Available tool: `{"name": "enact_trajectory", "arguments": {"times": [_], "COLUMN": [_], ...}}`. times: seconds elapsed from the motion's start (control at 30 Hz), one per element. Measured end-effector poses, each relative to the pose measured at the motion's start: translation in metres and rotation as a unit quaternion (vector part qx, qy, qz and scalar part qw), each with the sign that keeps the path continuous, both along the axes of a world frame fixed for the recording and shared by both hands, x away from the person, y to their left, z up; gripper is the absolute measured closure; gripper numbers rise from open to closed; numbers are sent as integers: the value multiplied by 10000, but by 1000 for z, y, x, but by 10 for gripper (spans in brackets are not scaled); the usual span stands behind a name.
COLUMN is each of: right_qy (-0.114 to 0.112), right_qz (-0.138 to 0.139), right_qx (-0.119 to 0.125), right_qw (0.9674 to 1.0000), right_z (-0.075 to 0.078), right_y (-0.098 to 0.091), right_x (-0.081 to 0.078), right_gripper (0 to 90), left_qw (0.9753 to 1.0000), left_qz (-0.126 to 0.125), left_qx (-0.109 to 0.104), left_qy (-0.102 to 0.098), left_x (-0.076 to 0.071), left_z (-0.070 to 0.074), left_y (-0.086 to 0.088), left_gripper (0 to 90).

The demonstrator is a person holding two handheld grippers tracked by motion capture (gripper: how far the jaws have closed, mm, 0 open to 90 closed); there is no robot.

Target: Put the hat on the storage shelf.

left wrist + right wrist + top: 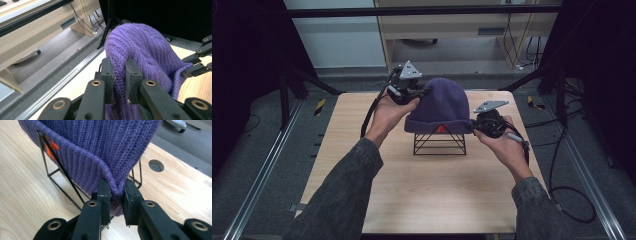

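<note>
**Purple beanie gripped from both sides over wire stand**

Purple beanie point(443, 102) sits draped over a black wire stand point(439, 143) near the middle of a light wooden table point(422, 195), its folded cuff bearing a small orange mark that faces the person. The left gripper point(414, 90), held in the person's left hand point(389, 112), is clamped on a fold of the knit high on the hat's left side; in the left gripper view the ribbed fabric is pinched tight between the two black jaws. The right gripper point(479, 125), held in the right hand point(507, 145), is closed on the lower edge of the cuff at the hat's right side; in the right gripper view the cuff's rim is squeezed between the jaws, just in front of the stand's thin black rods. A round hole point(156, 165) in the tabletop shows beyond the hat. Both forearms, in grey sleeves point(342, 195), reach in from the near edge.
</note>
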State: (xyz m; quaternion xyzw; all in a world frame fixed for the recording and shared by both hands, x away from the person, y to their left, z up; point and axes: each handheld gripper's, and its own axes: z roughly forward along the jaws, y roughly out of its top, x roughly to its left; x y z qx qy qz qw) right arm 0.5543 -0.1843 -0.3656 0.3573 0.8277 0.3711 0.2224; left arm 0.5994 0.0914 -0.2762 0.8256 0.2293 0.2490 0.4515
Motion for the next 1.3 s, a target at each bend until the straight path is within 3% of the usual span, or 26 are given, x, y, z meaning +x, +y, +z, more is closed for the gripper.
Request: {"name": "enact_trajectory", "arguments": {"times": [0.27,0.53,0.87,1.3], "right_qy": [27,138,284,319], "right_qz": [40,-34,11,26], "right_qx": [-255,-182,-153,-245], "right_qw": [9997,9997,9995,9992], "right_z": [-11,-26,-38,-43], "right_y": [7,2,-2,-1], "right_x": [1,2,2,3], "right_gripper": [774,769,764,763], "left_qw": [10000,9998,9996,9994], "left_qz": [-14,-66,-118,-121], "left_qx": [-37,95,94,60], "left_qy": [74,157,256,305], "left_x": [-3,-3,-4,-9], "left_z": [-14,-25,-40,-50], "left_y": [2,1,2,6], "left_gripper": [793,793,794,793]}}
